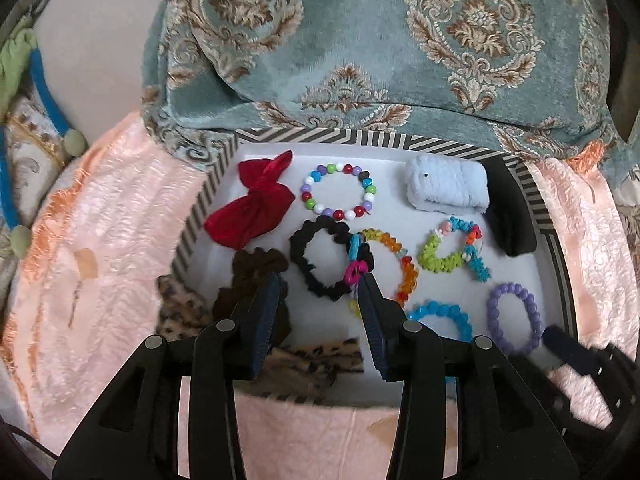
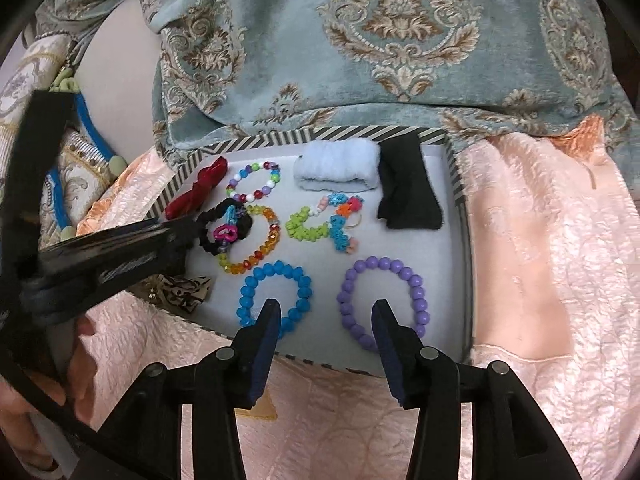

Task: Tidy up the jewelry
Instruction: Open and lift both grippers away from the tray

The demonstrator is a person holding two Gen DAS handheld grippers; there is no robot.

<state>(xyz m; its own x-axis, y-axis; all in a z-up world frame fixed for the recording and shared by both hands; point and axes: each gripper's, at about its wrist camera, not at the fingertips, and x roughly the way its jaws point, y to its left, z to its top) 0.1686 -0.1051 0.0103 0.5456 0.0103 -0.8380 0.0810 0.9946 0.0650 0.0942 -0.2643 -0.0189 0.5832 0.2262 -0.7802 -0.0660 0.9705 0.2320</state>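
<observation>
**Two open claws, and the left one sits nearer the tangle**

Two grippers hang over the near edge of the striped tray [image 1: 440, 144], both with jaws spread and nothing between them. The left gripper [image 1: 320, 280] points into the middle-left of the tray, and straight ahead of its gap lies the black scrunchie [image 1: 320, 260]. That ring overlaps the rainbow bead bracelet [image 1: 404, 268] on its right side, and a pink-and-blue chain of plastic links [image 1: 356, 260] crosses where the two meet. The chain's long axis runs roughly away from the claw, its pink end just beside the right-hand finger. From the right wrist view the left gripper's tip looks close to the scrunchie, perhaps touching it, though the blur there makes that hard to settle.

The right gripper [image 2: 326, 308] faces the tray's near-right corner, with the blue bead bracelet [image 2: 276, 300] off its left finger and the purple bead bracelet [image 2: 384, 300] off its right, each lying flat and apart from the other.

So, as a judgement, the knot of scrunchie, chain and bracelet belongs to the left hand: it is the nearer, and it is already lined up. The right claw is well apart from it. Closing along the chain's length would likely catch the scrunchie too; a grip across the links seems safer.
</observation>
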